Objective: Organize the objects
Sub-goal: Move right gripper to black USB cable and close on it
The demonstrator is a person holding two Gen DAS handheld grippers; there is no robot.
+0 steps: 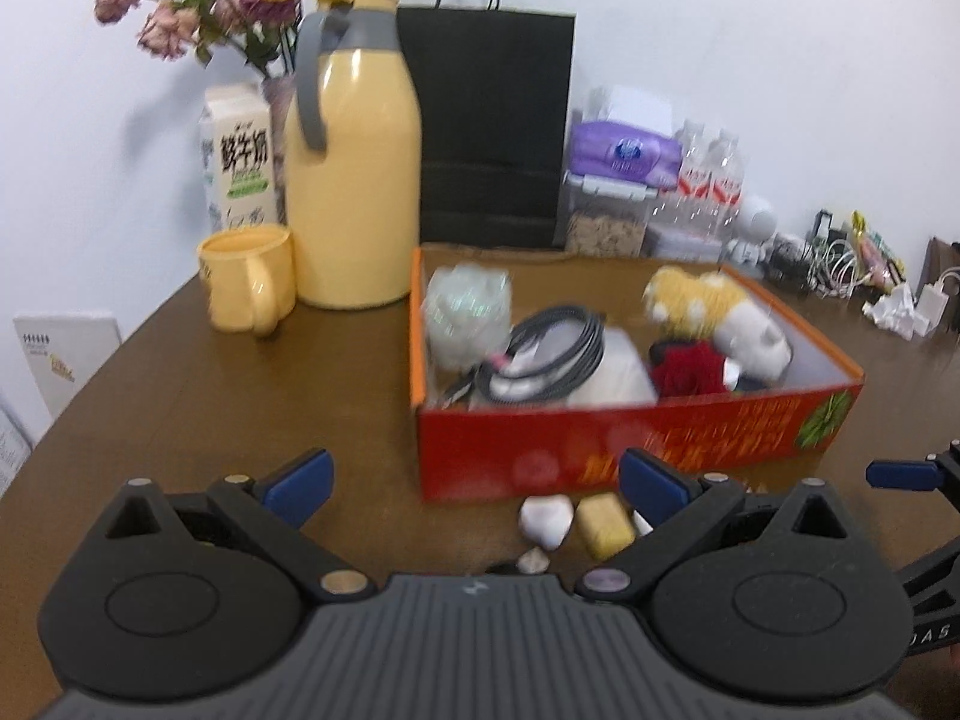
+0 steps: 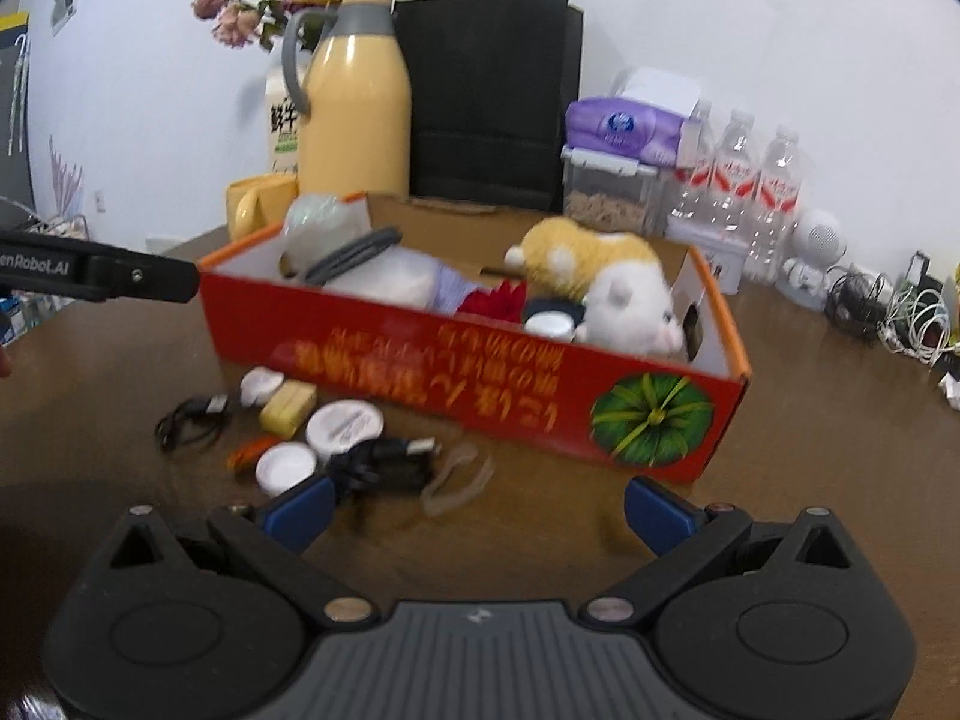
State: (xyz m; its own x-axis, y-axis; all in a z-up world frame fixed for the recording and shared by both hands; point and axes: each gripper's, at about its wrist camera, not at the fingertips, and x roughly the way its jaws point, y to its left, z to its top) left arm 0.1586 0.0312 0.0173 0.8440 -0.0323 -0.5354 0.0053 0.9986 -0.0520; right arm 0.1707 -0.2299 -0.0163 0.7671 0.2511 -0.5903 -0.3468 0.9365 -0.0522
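Note:
A red cardboard box (image 1: pixel 630 444) (image 2: pixel 468 384) stands on the brown table, holding a plush toy (image 1: pixel 720 318) (image 2: pixel 606 282), a coiled grey cable (image 1: pixel 552 348), a red item and a clear wrapped bundle (image 1: pixel 468 312). In front of it lie small loose things: a yellow block (image 1: pixel 603 522) (image 2: pixel 288 405), white round lids (image 2: pixel 345 423), black cables (image 2: pixel 384 459) and a clear band (image 2: pixel 456 480). My left gripper (image 1: pixel 477 489) is open and empty above the table. My right gripper (image 2: pixel 477 510) is open and empty just before the loose things.
A yellow jug (image 1: pixel 354 168), a yellow mug (image 1: pixel 249 279), a milk carton (image 1: pixel 237 156), dried flowers and a black paper bag (image 1: pixel 492 126) stand behind the box. A purple tissue pack (image 2: pixel 624 126), water bottles (image 2: pixel 738 180) and tangled cables (image 2: pixel 900 312) line the far right.

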